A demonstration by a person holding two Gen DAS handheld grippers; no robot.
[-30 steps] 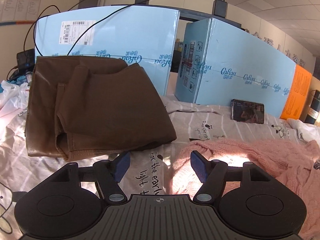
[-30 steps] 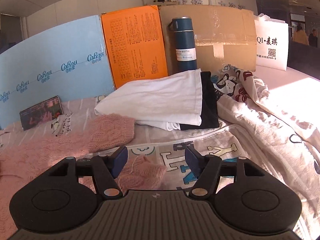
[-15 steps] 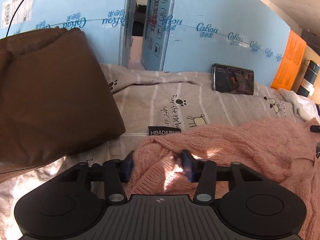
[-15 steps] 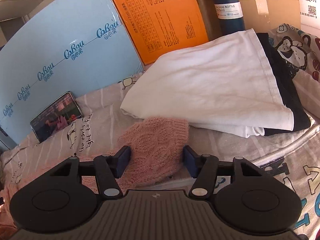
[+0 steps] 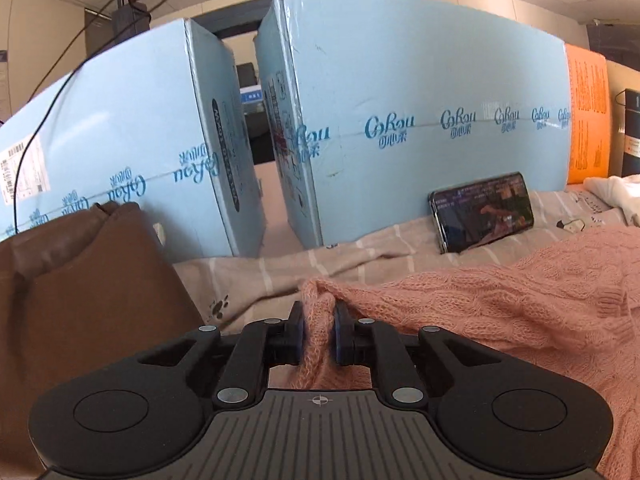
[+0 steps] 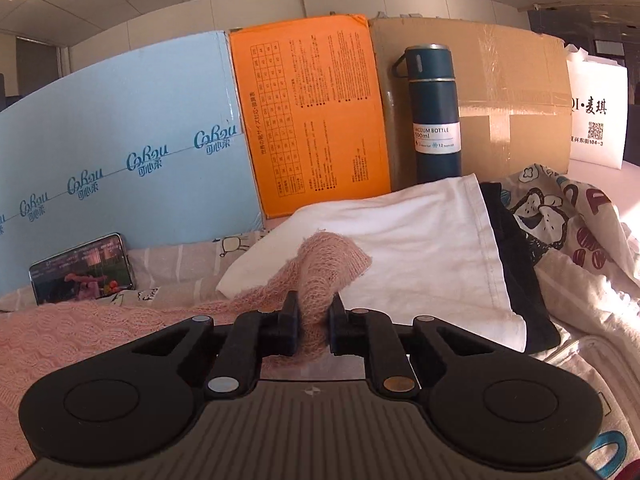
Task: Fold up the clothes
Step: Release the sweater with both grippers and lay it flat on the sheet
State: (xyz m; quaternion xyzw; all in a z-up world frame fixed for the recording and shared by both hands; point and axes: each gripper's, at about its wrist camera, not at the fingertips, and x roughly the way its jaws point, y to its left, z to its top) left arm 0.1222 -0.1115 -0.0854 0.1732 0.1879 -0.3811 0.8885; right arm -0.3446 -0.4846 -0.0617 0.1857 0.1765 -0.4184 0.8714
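Observation:
A pink knitted sweater (image 5: 500, 304) lies spread on the printed bedsheet (image 5: 280, 276). My left gripper (image 5: 319, 330) is shut on a bunched corner of the sweater and holds it lifted off the sheet. In the right wrist view my right gripper (image 6: 313, 320) is shut on the sweater's other end (image 6: 324, 268), a cuff-like piece that stands up in front of the folded white garment (image 6: 400, 248). The rest of the sweater (image 6: 80, 336) trails off to the left.
A folded brown garment (image 5: 92, 304) lies at the left. Light blue boxes (image 5: 400, 128) and an orange box (image 6: 308, 120) stand behind. A phone (image 5: 482, 206) leans on a blue box. A dark blue vacuum bottle (image 6: 434, 116) and cardboard box (image 6: 500, 96) stand behind the white garment.
Both grippers have closed on the pink sweater, each pinching one end, and have lifted the knit off the sheet. Both views have tilted upward.

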